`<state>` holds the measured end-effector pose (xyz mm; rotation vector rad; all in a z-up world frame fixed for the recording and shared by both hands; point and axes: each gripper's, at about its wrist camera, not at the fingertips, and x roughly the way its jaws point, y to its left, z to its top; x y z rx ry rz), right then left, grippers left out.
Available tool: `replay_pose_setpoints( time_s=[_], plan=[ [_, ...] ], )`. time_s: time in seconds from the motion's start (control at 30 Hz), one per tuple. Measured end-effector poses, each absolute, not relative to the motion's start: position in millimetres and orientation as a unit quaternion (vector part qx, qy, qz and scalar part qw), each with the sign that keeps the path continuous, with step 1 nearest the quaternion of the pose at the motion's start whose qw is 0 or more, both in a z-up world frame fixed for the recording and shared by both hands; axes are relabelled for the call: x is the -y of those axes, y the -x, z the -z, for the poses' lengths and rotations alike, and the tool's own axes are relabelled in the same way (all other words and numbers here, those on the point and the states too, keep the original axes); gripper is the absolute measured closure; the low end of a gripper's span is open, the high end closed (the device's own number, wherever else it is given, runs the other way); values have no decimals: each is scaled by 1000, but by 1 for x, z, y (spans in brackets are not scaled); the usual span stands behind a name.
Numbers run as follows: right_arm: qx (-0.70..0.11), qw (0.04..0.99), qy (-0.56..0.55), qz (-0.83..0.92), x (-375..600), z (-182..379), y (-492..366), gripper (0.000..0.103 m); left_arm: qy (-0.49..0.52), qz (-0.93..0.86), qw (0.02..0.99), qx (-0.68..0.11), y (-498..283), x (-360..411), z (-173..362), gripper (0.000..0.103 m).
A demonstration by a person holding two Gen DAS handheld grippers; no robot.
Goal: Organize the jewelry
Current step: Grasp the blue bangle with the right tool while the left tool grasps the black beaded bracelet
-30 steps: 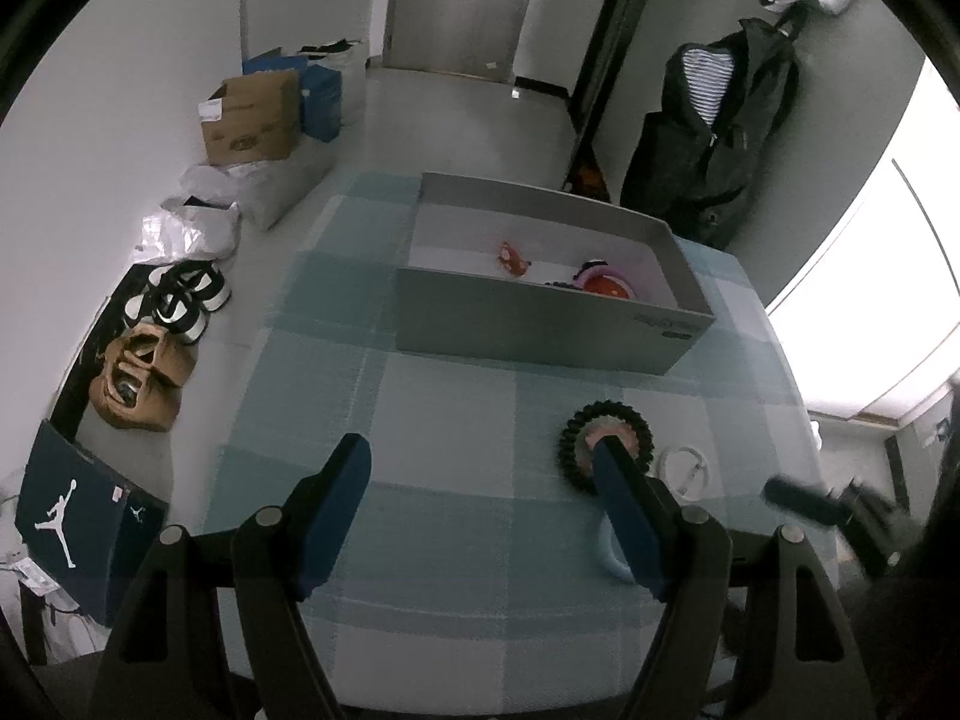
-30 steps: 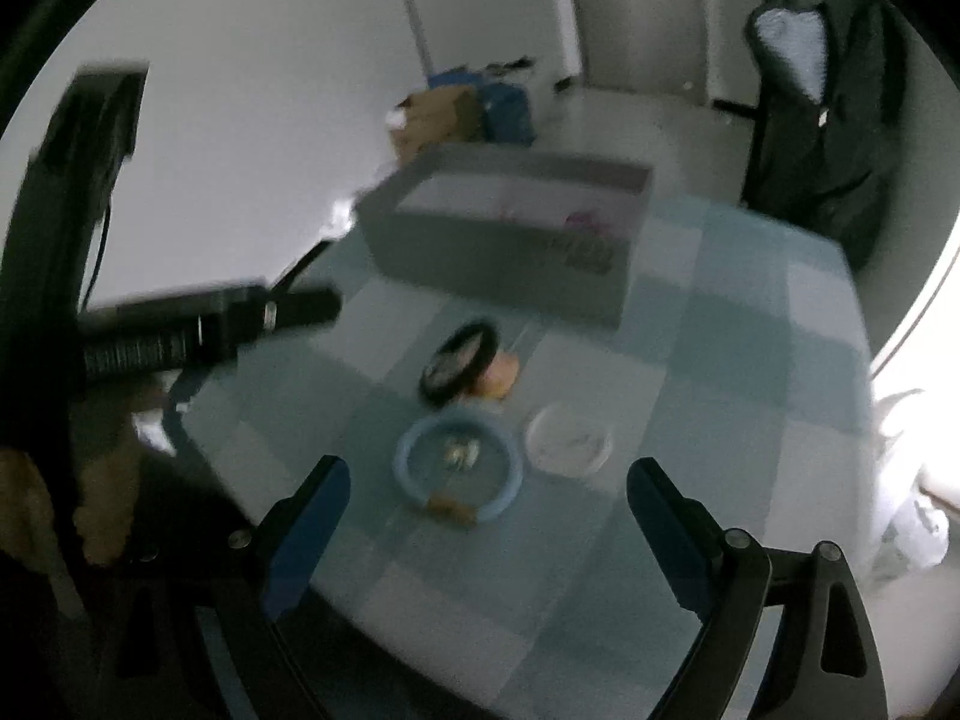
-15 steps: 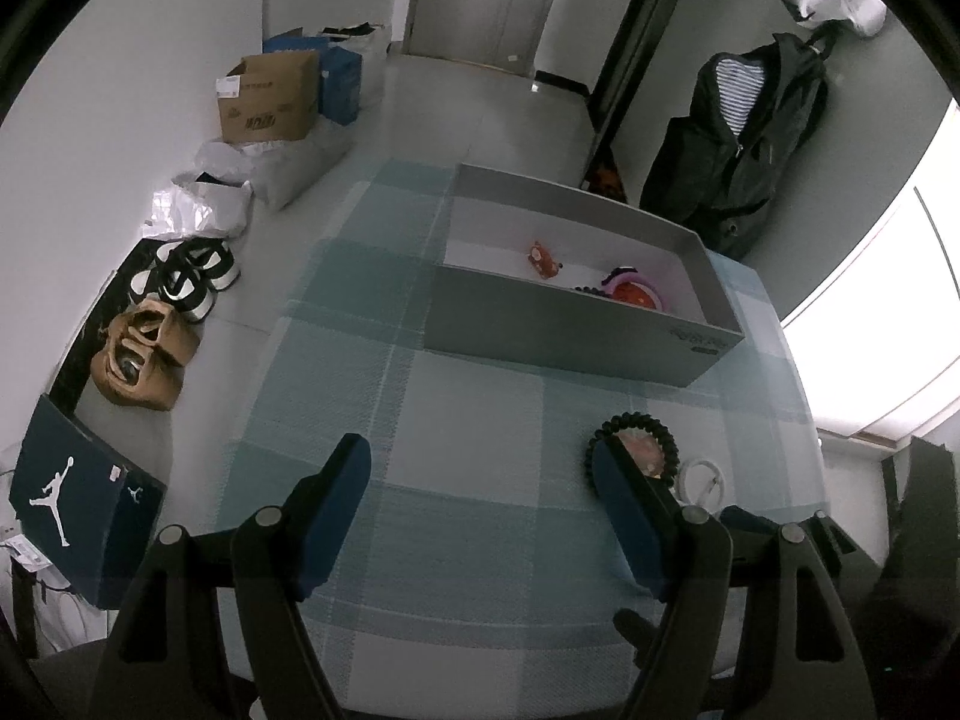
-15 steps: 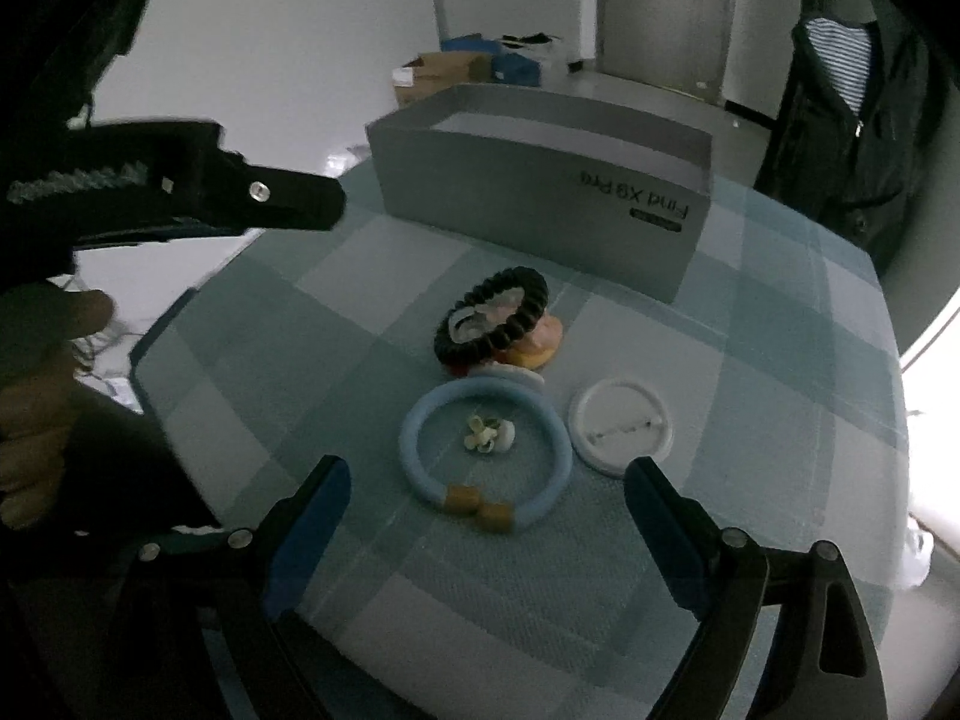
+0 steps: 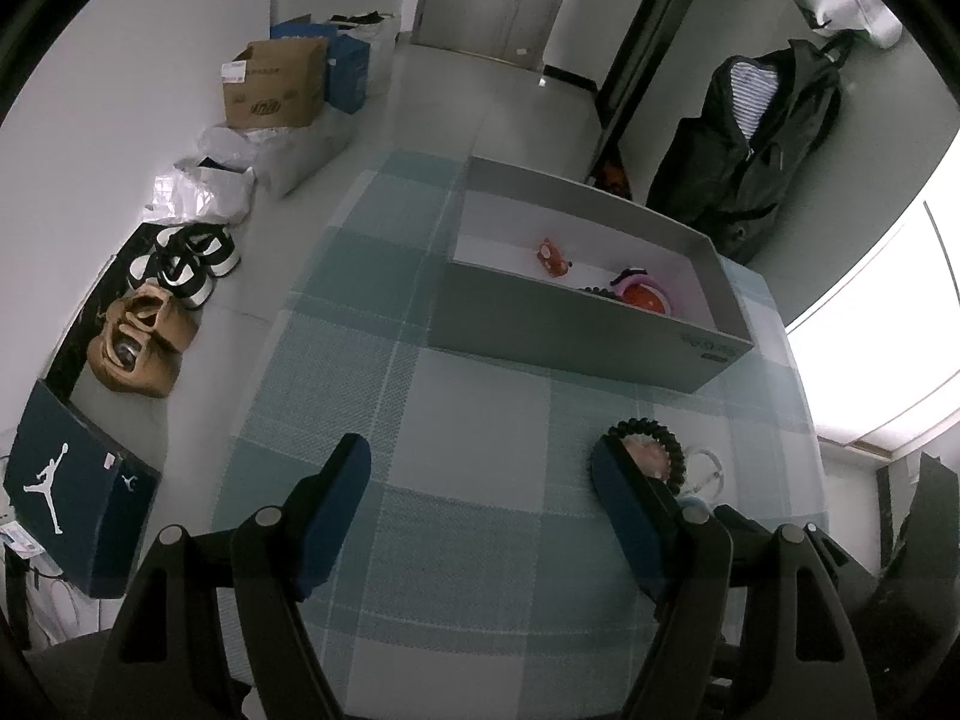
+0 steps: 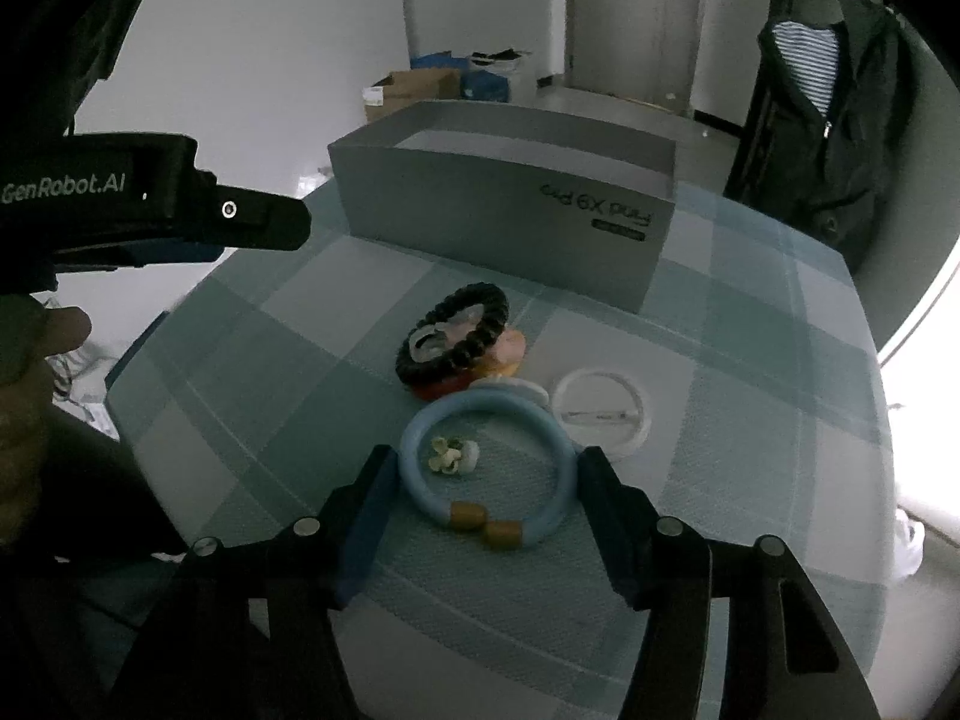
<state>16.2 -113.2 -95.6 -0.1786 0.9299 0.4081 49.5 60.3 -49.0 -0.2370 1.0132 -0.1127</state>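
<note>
A light blue bangle point(image 6: 543, 429) with two gold beads lies flat on the checked cloth, a small cream earring point(image 6: 450, 456) inside it. My right gripper point(image 6: 486, 468) is open, one finger on each side of the bangle, close to its rim. Behind it lie a black beaded bracelet point(image 6: 456, 330) on a peach and red piece, and a white ring point(image 6: 603, 411). The grey box point(image 5: 576, 324) holds a red trinket point(image 5: 552, 255) and a pink-red piece point(image 5: 645, 297). My left gripper point(image 5: 480, 468) is open and empty above the cloth, left of the black bracelet point(image 5: 654, 435).
The table edge runs close on the left, with shoes point(image 5: 186, 258), a brown bag point(image 5: 138, 342), a Jordan box point(image 5: 66, 492) and cardboard boxes point(image 5: 276, 84) on the floor. A dark jacket point(image 5: 762, 138) hangs behind the box. The left gripper body point(image 6: 150, 198) shows at the right view's upper left.
My right gripper came down and forward to the blue bangle and its fingers narrowed around it. My left gripper rose and drew back to the left.
</note>
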Motion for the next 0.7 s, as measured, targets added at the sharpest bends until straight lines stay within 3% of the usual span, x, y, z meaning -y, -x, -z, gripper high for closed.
replay_pose_setpoints(
  time_s=[0.4,0.7],
  plan=[
    [-402,888,4,-221,151,54,-13,43,153,120,845,-498,-57,-51,53,30],
    [-383,902,-47,-192,193,37,-33,43,113,160,832,-520,-65,-13,65,30]
  ],
)
